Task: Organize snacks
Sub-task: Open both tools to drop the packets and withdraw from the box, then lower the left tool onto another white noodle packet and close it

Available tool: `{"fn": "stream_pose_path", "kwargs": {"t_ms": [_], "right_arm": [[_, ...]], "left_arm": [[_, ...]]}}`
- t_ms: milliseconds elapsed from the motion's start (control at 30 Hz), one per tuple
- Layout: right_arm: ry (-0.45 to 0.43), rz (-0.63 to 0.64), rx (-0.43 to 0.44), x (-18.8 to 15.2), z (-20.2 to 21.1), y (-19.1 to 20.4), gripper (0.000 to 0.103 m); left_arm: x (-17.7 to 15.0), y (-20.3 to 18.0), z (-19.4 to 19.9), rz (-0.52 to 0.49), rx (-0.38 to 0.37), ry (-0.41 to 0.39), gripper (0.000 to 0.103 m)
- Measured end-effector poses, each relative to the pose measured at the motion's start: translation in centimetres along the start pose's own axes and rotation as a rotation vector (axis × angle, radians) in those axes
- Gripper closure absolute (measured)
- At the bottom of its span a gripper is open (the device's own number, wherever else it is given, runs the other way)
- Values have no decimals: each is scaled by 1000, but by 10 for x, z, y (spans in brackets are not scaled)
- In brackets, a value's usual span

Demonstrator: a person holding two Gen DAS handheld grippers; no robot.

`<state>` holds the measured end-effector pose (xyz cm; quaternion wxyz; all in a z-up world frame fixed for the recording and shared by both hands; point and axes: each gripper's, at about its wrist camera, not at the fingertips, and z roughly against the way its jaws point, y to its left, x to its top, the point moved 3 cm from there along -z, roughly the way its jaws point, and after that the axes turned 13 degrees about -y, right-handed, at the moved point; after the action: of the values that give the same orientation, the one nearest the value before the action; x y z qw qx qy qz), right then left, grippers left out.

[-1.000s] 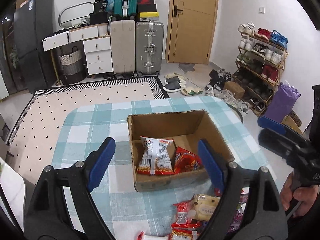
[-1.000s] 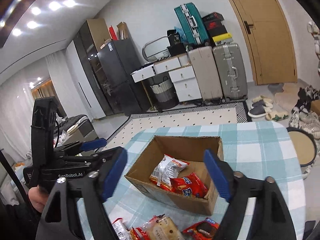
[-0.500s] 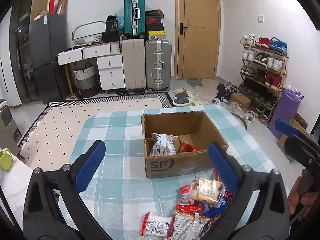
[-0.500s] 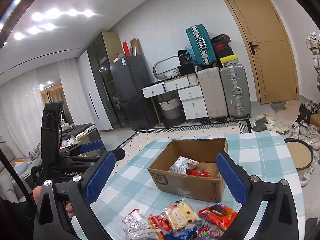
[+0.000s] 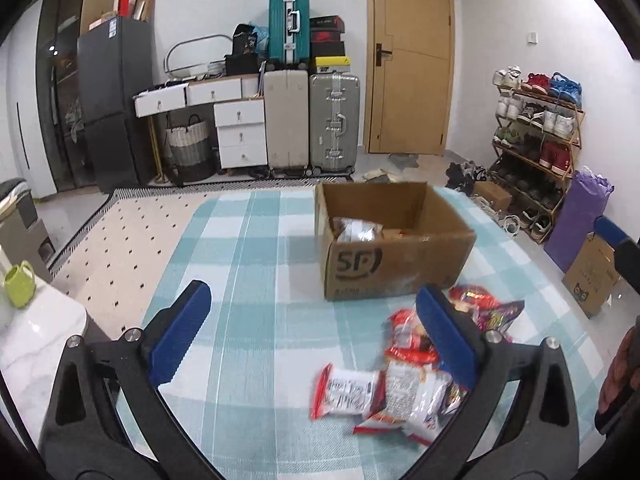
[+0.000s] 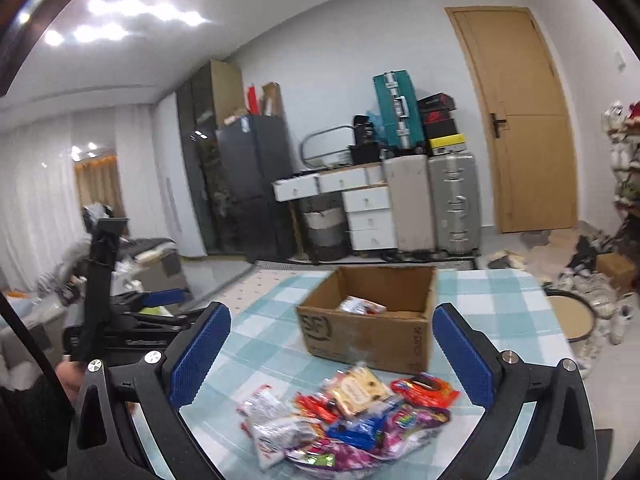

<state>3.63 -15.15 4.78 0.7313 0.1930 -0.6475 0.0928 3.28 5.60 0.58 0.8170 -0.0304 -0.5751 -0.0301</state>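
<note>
An open cardboard box (image 5: 396,256) (image 6: 368,334) stands on the checked tablecloth (image 5: 256,248) and holds a silver-white packet (image 5: 354,229) and a red one. A pile of loose snack packets (image 5: 404,364) (image 6: 344,412) lies in front of the box. My left gripper (image 5: 312,340) is open and empty, set back from the box, with the pile beside its right finger. My right gripper (image 6: 332,352) is open and empty too, hanging over the pile. The left gripper's body (image 6: 120,328) shows at the left of the right wrist view.
Beyond the table lie a dotted rug (image 5: 132,240), suitcases (image 5: 312,120), white drawers (image 5: 240,128), a dark fridge (image 5: 112,104) and a wooden door (image 5: 412,56). A shoe rack (image 5: 536,140) stands on the right. A green mug (image 5: 18,284) rests on a white counter at the left.
Both grippers drew back from over the box and opened wider. The box now sits farther off, and the pile of loose packets has come into full view between the fingers.
</note>
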Motion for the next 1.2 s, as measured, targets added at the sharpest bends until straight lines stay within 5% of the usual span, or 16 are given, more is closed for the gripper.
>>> {"fn": "stream_pose_path", "kwargs": {"t_ms": [433, 1200], "right_arm": [[94, -10, -9, -51, -3, 7, 0], [146, -46, -22, -66, 3, -8, 0]], "left_arm": [[-48, -13, -27, -2, -53, 89, 0], [-103, -52, -69, -57, -134, 281, 0]]}}
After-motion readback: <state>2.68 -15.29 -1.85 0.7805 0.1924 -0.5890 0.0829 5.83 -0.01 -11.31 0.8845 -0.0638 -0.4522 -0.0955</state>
